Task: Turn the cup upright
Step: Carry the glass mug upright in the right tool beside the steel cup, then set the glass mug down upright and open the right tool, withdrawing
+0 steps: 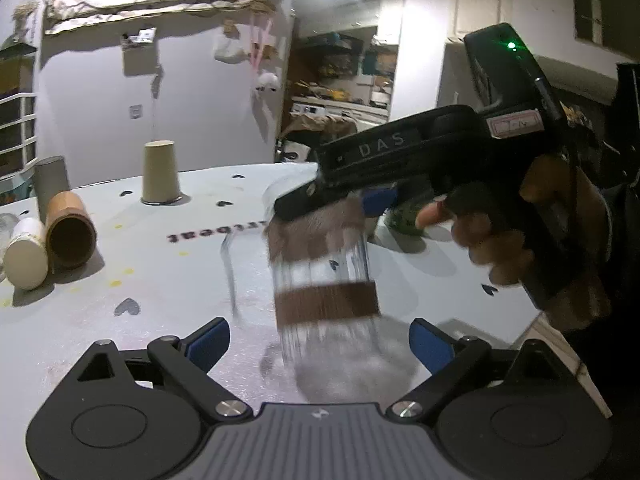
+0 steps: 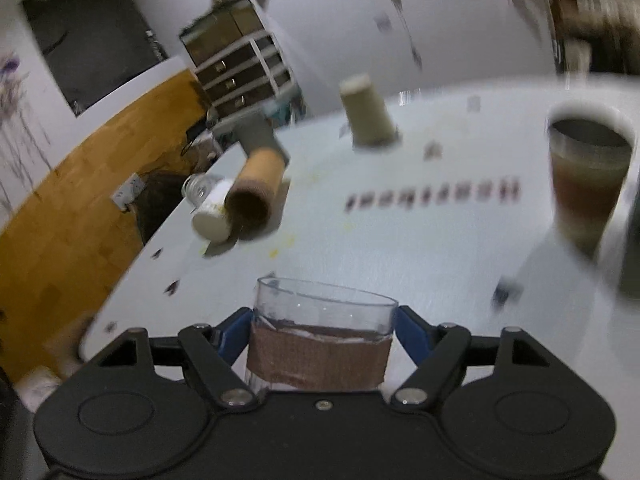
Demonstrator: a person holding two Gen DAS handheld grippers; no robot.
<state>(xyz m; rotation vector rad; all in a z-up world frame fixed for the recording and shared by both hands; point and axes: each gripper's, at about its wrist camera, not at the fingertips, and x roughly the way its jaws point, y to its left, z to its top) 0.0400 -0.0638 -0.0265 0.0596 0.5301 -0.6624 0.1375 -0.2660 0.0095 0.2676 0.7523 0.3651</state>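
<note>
A clear ribbed plastic cup with brown tape bands (image 1: 324, 280) hangs in the air above the white table (image 1: 160, 264), blurred by motion. My right gripper (image 1: 320, 208) is shut on its upper part, seen from the left wrist view. In the right wrist view the same cup (image 2: 320, 344) sits between the blue pads (image 2: 236, 332) of my right gripper (image 2: 322, 336), its open rim pointing away from the camera. My left gripper (image 1: 320, 344) is open and empty, just in front of and below the cup.
A beige paper cup (image 1: 160, 172) stands upside down at the back. A brown cup (image 1: 70, 232) and a white cup (image 1: 26, 256) lie on their sides at the left, by a grey cup (image 1: 50, 184). A brown-filled cup (image 2: 588, 176) stands upright at the right.
</note>
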